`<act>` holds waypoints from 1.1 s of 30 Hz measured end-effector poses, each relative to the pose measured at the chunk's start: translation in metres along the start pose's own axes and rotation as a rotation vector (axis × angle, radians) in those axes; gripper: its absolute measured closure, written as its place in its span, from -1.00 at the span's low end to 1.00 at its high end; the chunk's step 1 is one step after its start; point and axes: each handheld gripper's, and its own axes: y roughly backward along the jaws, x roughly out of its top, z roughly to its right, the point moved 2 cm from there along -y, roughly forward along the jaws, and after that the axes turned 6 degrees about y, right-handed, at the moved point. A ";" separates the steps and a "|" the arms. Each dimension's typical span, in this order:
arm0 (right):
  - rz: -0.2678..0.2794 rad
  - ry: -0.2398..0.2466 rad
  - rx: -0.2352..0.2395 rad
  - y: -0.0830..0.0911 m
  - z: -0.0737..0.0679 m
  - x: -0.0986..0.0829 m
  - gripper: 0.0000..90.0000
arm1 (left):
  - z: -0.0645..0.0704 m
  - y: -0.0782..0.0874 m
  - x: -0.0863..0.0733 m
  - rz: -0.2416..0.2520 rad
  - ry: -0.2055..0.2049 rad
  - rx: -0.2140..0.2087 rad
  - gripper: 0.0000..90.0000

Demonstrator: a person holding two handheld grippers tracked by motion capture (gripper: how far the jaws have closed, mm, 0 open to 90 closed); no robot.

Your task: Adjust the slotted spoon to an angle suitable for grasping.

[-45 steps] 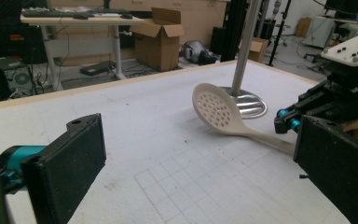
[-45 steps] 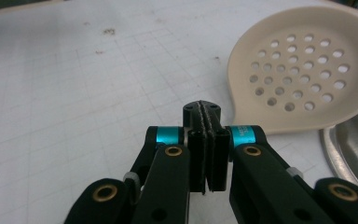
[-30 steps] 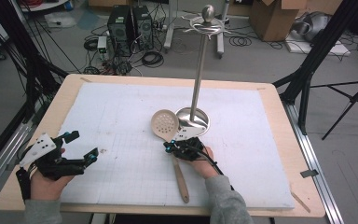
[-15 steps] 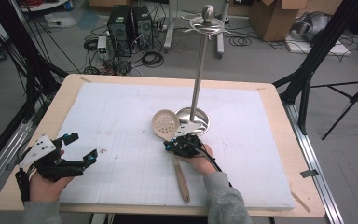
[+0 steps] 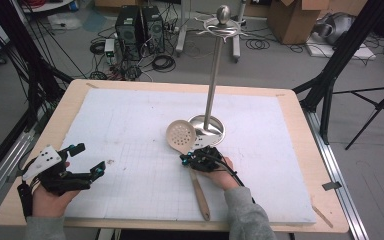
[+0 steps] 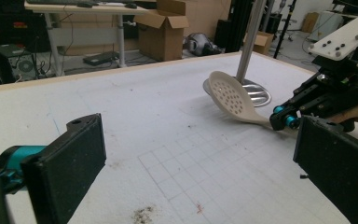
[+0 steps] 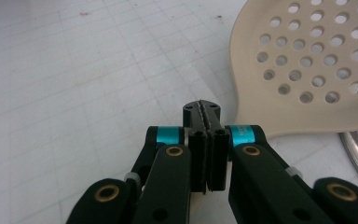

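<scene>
Item: slotted spoon [image 5: 181, 136], beige perforated bowl, wooden handle; lies flat on the white surface [image 5: 130, 120], bowl just beside the base of the metal stand [image 5: 207, 127].

Right claw [image 5: 196, 159]: has advanced over half a second onto the spoon's neck; jaws pressed together, whether they pinch the neck cannot be told.

Left claw [image 5: 82, 160]: unmoved, jaws wide apart, holding nothing, well apart from the spoon.

Judgement: a lift towards the stand's hooks looks imminent.

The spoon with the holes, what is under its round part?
The slotted spoon has its round head resting partly over the edge of the metal stand's base, with the white mat below the rest. The right gripper covers the neck, so what is beneath there is hidden.
</scene>
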 end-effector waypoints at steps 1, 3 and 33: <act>-0.005 0.002 0.004 0.004 -0.001 -0.002 1.00 | 0.001 -0.001 0.000 -0.005 -0.003 -0.002 -0.94; -0.008 0.011 0.006 0.007 -0.001 -0.005 1.00 | 0.001 -0.002 0.000 -0.005 -0.005 -0.002 -0.94; -0.009 0.013 -0.048 0.062 0.004 -0.045 1.00 | 0.005 -0.017 -0.001 -0.036 -0.018 -0.020 -0.94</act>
